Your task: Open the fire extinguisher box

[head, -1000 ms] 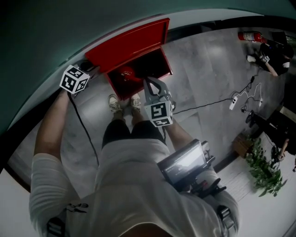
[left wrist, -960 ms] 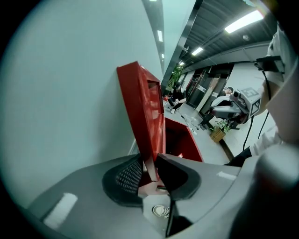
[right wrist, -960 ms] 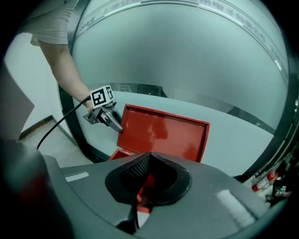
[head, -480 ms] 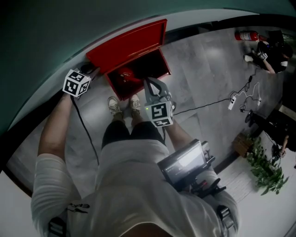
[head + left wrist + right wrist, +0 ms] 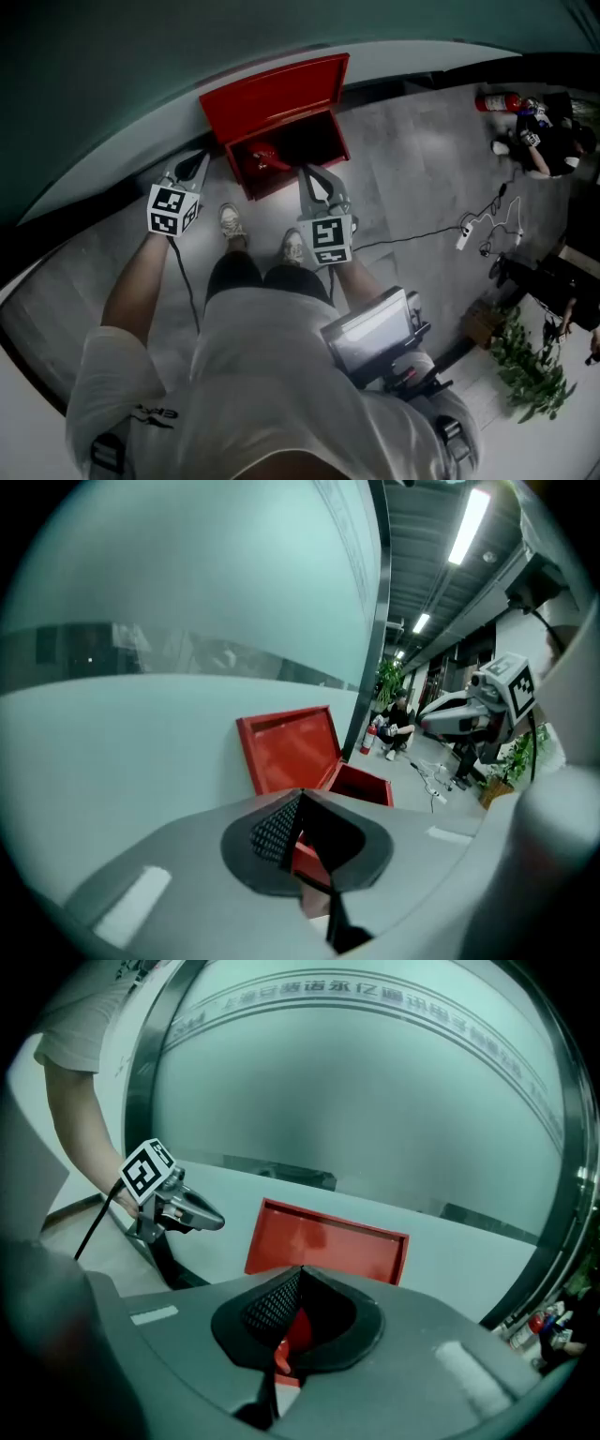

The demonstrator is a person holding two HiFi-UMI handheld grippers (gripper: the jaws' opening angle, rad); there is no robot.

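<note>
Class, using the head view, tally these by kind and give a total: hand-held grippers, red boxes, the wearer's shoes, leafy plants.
Hand-held grippers: 2 (left hand-held gripper, right hand-held gripper)
Red box: 1
Shoes: 2
Leafy plant: 1
Total: 6

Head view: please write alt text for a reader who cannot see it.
A red fire extinguisher box stands open on the floor, lid raised against the wall. A person faces it, left gripper and right gripper held out.
</note>
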